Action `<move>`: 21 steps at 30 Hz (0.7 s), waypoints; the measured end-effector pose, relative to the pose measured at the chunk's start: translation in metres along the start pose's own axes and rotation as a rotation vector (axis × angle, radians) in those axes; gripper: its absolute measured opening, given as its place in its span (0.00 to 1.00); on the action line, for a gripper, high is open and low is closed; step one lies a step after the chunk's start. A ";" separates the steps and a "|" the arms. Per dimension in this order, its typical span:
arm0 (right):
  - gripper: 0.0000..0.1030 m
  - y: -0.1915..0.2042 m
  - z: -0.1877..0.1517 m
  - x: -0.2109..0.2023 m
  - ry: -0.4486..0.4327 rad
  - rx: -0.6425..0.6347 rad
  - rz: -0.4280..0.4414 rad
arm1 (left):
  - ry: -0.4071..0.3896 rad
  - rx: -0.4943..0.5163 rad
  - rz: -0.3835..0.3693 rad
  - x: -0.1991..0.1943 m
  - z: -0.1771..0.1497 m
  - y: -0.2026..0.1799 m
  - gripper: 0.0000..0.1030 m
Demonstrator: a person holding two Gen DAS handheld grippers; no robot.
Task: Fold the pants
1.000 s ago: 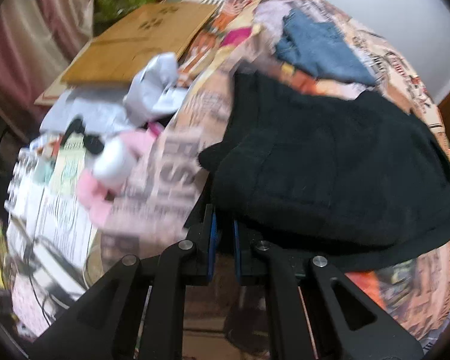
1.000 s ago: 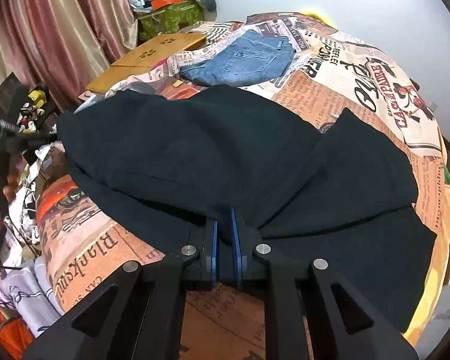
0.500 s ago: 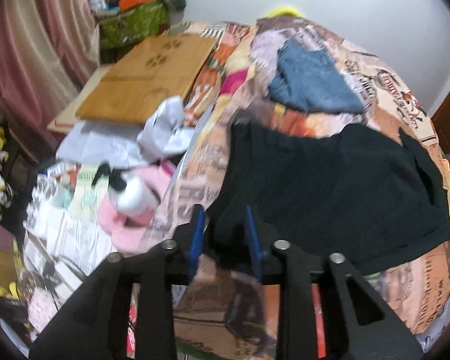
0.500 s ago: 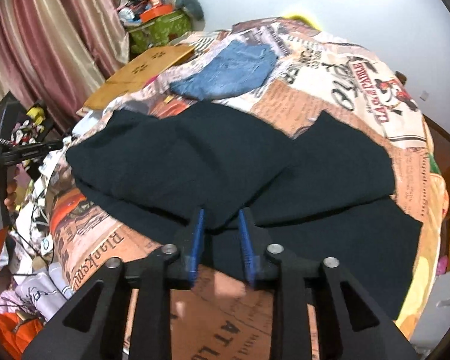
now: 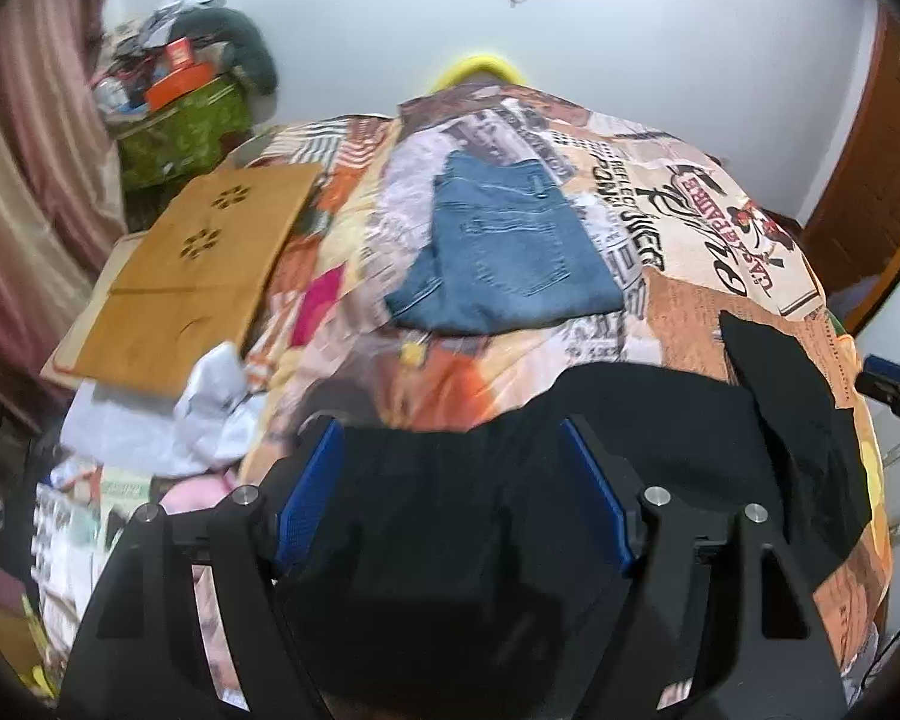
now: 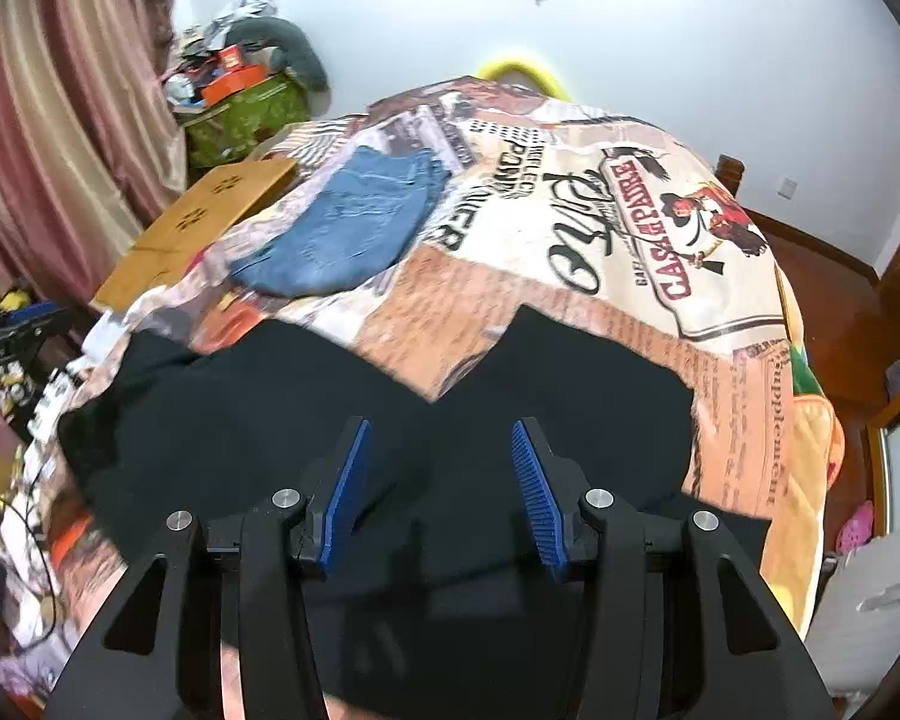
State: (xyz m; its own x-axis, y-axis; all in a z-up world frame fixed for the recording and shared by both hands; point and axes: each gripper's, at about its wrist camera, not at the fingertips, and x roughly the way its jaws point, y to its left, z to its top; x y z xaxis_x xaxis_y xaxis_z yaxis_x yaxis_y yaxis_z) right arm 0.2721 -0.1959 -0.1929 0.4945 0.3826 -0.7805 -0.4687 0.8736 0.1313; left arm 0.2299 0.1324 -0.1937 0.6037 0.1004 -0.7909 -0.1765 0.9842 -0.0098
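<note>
Black pants (image 5: 660, 438) (image 6: 258, 420) lie folded across the near part of a bed with a printed cover (image 5: 720, 240) (image 6: 570, 228). My left gripper (image 5: 453, 444) hovers above the pants' left end, its jaws opening, with nothing pressed between the blue pads (image 5: 306, 492). My right gripper (image 6: 438, 444) hangs above the middle of the pants, its jaws also opening and clear of the cloth. The other gripper (image 5: 894, 387) shows at the right edge of the left wrist view.
Folded blue jeans (image 5: 504, 252) (image 6: 348, 228) lie farther back on the bed. A wooden lap board (image 5: 192, 276) (image 6: 198, 222) rests at the bed's left side, with white cloth (image 5: 210, 414) and clutter below it. Curtains (image 6: 60, 120) hang on the left, a wall behind.
Both grippers let go of the black pants, opened and drew up and back from the bed. The pants now lie flat on the cover.
</note>
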 end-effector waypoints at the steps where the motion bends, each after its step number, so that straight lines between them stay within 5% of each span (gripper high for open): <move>1: 0.44 -0.006 0.006 0.006 0.001 0.007 -0.006 | 0.004 0.011 0.003 0.007 0.005 -0.005 0.71; 21: 0.44 -0.071 0.052 0.175 0.207 0.176 0.035 | 0.150 0.085 0.000 0.137 0.044 -0.048 0.71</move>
State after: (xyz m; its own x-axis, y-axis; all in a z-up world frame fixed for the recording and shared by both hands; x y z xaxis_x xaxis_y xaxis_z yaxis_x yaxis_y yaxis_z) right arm 0.4302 -0.1750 -0.3072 0.3114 0.3597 -0.8796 -0.3393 0.9067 0.2506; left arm 0.3556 0.1050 -0.2747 0.4793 0.0842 -0.8736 -0.1063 0.9936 0.0374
